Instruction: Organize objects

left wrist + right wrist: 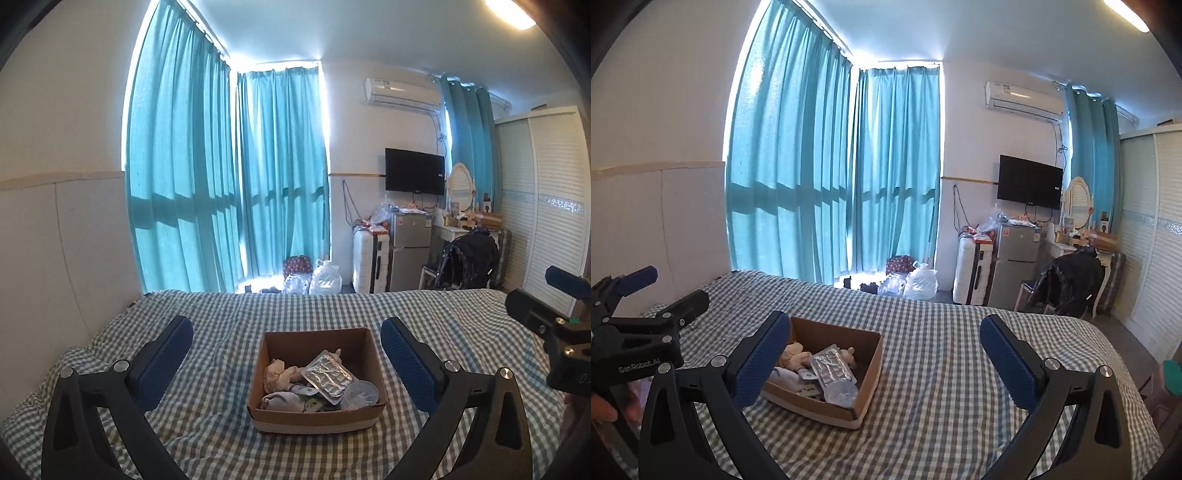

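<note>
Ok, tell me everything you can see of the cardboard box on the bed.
The cardboard box is brown, square, shallow and open-topped, with a pale band along its front lower edge. It sits flat on the checked bedcover, nothing gripping it. Inside lie a silver blister pack, crumpled beige cloth, a round clear lid and other small items.

The only lettering that reads is "GenRobot.AI", in pale letters on the black body of the left gripper (646, 291), at nine o'clock in the right wrist view. In the left wrist view, a pale mark like "0" shows on the right gripper (539, 295) at three o'clock, cut off by the frame edge. The air conditioner (1023, 96) at one o'clock carries a small label, and the TV (1029, 181) a tiny mark on its lower edge; both are too small to read.
</note>
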Available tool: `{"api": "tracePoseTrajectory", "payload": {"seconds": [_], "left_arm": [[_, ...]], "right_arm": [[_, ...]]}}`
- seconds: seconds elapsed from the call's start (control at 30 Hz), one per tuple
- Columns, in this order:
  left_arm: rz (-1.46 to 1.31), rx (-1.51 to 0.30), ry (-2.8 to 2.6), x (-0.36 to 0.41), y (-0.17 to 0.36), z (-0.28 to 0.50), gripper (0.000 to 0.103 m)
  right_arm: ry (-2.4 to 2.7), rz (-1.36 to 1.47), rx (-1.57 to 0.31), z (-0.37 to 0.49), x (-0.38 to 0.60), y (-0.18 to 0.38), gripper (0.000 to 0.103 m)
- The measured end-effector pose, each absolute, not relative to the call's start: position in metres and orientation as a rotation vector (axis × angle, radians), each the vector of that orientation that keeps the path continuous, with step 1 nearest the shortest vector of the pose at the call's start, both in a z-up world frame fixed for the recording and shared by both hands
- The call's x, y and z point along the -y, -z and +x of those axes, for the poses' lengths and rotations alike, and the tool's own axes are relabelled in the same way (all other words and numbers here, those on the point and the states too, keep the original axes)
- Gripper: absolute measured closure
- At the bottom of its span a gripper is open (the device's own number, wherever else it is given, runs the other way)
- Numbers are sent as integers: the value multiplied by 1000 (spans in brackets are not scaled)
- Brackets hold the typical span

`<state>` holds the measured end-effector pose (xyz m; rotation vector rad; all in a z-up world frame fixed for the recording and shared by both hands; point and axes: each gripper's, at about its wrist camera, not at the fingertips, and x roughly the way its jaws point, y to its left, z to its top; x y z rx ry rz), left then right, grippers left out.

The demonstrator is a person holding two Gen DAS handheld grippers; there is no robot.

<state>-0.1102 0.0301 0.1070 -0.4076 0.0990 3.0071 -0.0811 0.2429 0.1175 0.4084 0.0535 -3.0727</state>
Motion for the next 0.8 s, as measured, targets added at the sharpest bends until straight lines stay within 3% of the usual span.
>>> {"api": "tracePoseTrajectory", "payload": {"seconds": [0.43, 0.8], "left_arm": [[-510, -9, -3040, -29, -43, -97, 0], [-603, -75, -3013, -41, -16, -103, 0]], "right_arm": [[3103, 448, -21, -80, -245, -46, 0], [3107, 559, -41, -97, -248, -16, 0]]}}
